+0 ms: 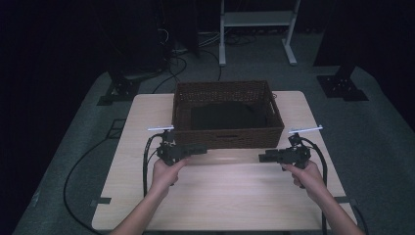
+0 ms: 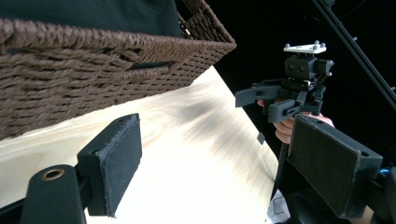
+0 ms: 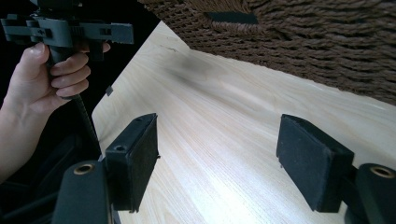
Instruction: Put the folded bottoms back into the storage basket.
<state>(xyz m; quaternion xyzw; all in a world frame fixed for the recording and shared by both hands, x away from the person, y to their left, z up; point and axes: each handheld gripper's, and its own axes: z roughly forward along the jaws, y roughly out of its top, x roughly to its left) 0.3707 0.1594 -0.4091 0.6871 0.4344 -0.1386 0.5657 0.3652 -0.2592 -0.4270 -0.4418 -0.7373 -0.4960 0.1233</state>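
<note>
left gripper (image 1: 195,149): in my left hand (image 1: 165,172), pointing inward along the desk, jaws spread apart with nothing between them, just bare wood showing past the pads in the left gripper view.

right gripper (image 1: 266,157): same deal in my right hand (image 1: 304,175), aimed back toward the other one, jaws standing wide and empty.

desk (image 1: 230,191): light wood, both grippers hovering low over the strip right in front of the basket.

basket (image 1: 227,136): brown wicker, sitting at the far middle of the desk, near wall just beyond both grippers, not touching either one. There's a handle slot (image 2: 148,65) in that near wall.

dark thing in the basket (image 1: 222,116): looks like folded black cloth lying flat on the bottom, honestly can't tell more than that.

step: I'd say this is the ready pose, nothing grabbed yet.

next move: my guess, lift both grippers over the near rim and come down on the cloth, or pinch the basket sides. Either way the rim needs clearing first so I don't shove the basket.
</note>
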